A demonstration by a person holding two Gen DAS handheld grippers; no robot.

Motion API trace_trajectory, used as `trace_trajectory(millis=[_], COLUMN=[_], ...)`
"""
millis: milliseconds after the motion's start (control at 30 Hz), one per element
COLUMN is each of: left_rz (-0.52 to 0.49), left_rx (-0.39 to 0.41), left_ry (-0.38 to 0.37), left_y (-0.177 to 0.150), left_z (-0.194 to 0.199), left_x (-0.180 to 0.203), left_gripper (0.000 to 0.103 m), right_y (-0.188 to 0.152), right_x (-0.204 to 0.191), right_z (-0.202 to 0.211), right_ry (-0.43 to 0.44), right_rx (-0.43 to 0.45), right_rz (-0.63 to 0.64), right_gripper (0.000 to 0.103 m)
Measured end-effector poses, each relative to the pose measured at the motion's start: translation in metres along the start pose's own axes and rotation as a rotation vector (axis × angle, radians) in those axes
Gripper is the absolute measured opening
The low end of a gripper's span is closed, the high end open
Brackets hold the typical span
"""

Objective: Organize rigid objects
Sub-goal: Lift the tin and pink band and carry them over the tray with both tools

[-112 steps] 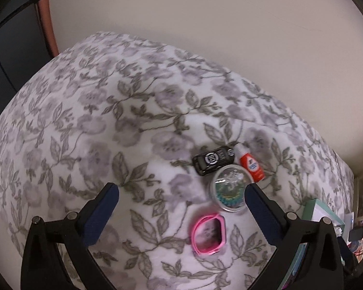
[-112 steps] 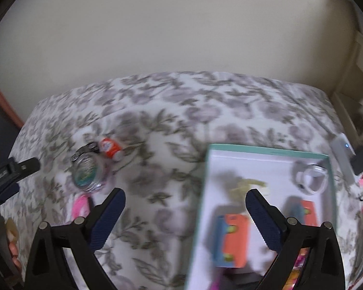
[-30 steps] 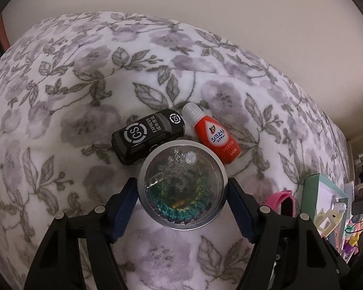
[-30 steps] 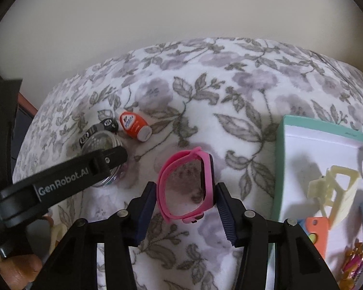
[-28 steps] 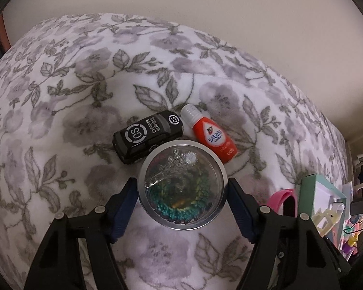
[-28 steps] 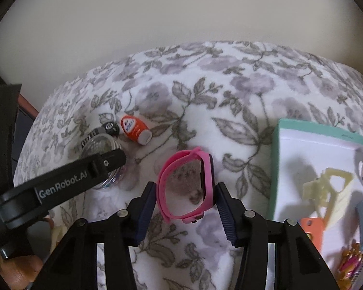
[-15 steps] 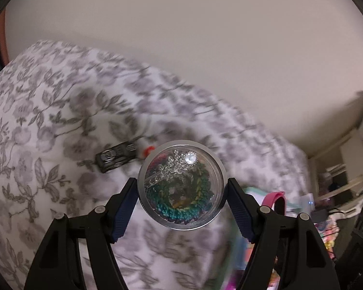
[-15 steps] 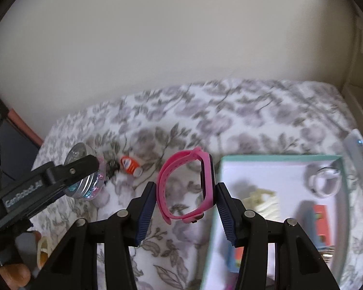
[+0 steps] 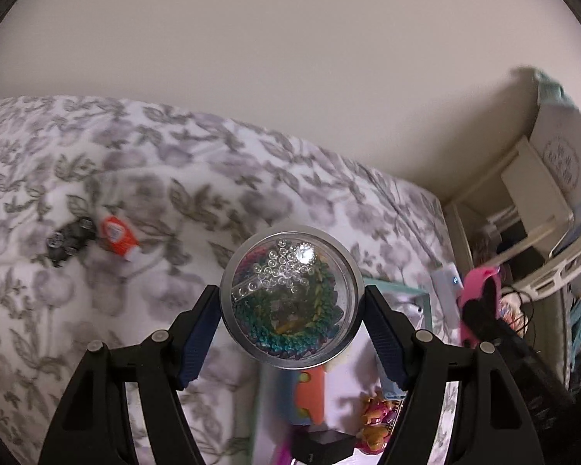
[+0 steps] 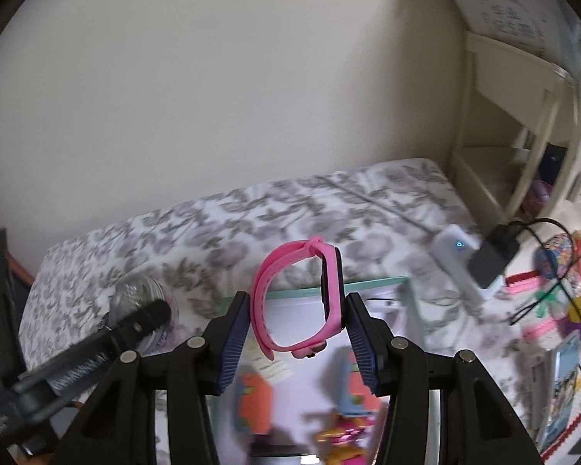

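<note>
My left gripper [image 9: 290,333] is shut on a round clear jar of beads [image 9: 290,296], held in the air above the near left part of a teal-rimmed white tray [image 9: 414,292]. My right gripper [image 10: 296,343] is shut on a pink smartwatch [image 10: 296,302], hanging over the tray's far edge [image 10: 329,288]. The tray holds orange and blue blocks [image 10: 255,403] and small toys, blurred. On the floral blanket to the left lie a black case [image 9: 67,240] and an orange-red small bottle [image 9: 116,234]. The left gripper with the jar [image 10: 143,302] shows at the left of the right wrist view.
The floral blanket [image 9: 174,201] covers the surface up to a cream wall. A white power strip with a black plug [image 10: 468,263] lies right of the tray. Cream shelving [image 10: 523,135] and a clutter of small colourful toys [image 10: 561,290] stand at the right.
Both grippers have lifted their objects off the blanket and carried them right, over the tray. The black case and orange-red bottle stayed behind and now sit far to the left.
</note>
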State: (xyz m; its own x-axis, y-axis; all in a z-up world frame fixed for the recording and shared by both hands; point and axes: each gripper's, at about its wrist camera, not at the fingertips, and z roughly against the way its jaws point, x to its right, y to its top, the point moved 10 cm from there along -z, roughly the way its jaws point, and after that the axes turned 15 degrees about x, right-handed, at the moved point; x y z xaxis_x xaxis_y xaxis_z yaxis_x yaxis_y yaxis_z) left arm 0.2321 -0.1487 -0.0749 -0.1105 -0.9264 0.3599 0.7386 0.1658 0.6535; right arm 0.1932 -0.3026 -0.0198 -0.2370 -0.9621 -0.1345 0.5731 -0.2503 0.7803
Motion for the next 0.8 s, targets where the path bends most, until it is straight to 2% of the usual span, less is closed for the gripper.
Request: trace_trajectory(millis=[133,367,700,800], left_rz=[-0.007,-0.012,0.013,0.016], left_rx=[-0.043,-0.085,-0.138,-0.149], left_ry=[-0.008,-0.013,-0.092,-0.089], left_y=[-0.017,-0.035,-0.055,-0.061], left_z=[-0.021,-0.045,-0.064,-0.069], left_x=[0.008,0.013,0.031,0.029], left_gripper=[0.074,0.074,0.074,0.074], right_y=[-0.003,-0.029,-0.061,-0.067], right_x=[0.025,0.057,0.077,0.081], right_z=[-0.007,-0.036,-0.059,-0.064], right_ry=[-0.048,-0.096,-0.133,-0.142], right_rx=[-0.015,-0.102,-0.183,-0.197], right_rz=[-0.009,-0.036,-0.042,-0.043], right_gripper=[0.053,0.053,0.053,0.053])
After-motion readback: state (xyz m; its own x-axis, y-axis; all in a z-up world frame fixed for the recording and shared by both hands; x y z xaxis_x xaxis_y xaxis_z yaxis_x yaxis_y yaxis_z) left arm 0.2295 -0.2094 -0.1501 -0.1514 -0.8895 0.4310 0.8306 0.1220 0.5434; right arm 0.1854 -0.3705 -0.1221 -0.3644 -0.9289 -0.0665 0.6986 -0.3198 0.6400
